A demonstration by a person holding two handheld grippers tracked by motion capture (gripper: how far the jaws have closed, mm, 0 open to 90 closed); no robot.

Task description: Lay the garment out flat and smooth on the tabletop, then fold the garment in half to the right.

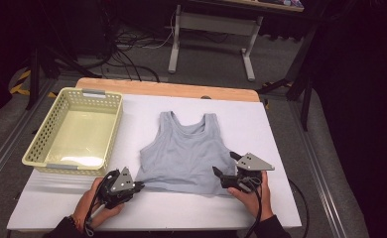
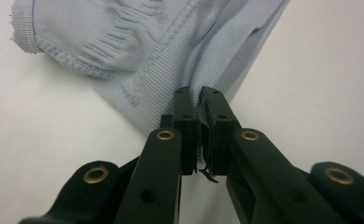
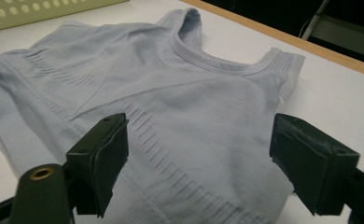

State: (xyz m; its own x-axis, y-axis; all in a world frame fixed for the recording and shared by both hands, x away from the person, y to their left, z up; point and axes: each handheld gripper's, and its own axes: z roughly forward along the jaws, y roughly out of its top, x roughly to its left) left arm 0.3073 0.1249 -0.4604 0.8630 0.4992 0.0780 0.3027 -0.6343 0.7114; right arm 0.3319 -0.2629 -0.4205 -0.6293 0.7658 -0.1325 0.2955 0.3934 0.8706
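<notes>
A pale blue-grey ribbed tank top (image 1: pixel 184 151) lies flat on the white table (image 1: pixel 276 124), straps toward the far side. My left gripper (image 1: pixel 138 186) is at the top's near left hem corner, shut on a pinch of the fabric (image 2: pixel 161 60), which runs up between the two pads. My right gripper (image 1: pixel 225 166) stands at the near right hem corner with its jaws wide apart; the tank top (image 3: pixel 171 102) spreads out beyond them and nothing is pressed between the pads (image 3: pixel 108 161). A hand holds each gripper at the table's near edge.
A pale yellow perforated basket (image 1: pixel 47 130) sits at the table's left, with nothing in it. The wooden far edge of the table (image 1: pixel 166 88) borders a floor with cables and desk legs. Bare white tabletop lies to the right of the top.
</notes>
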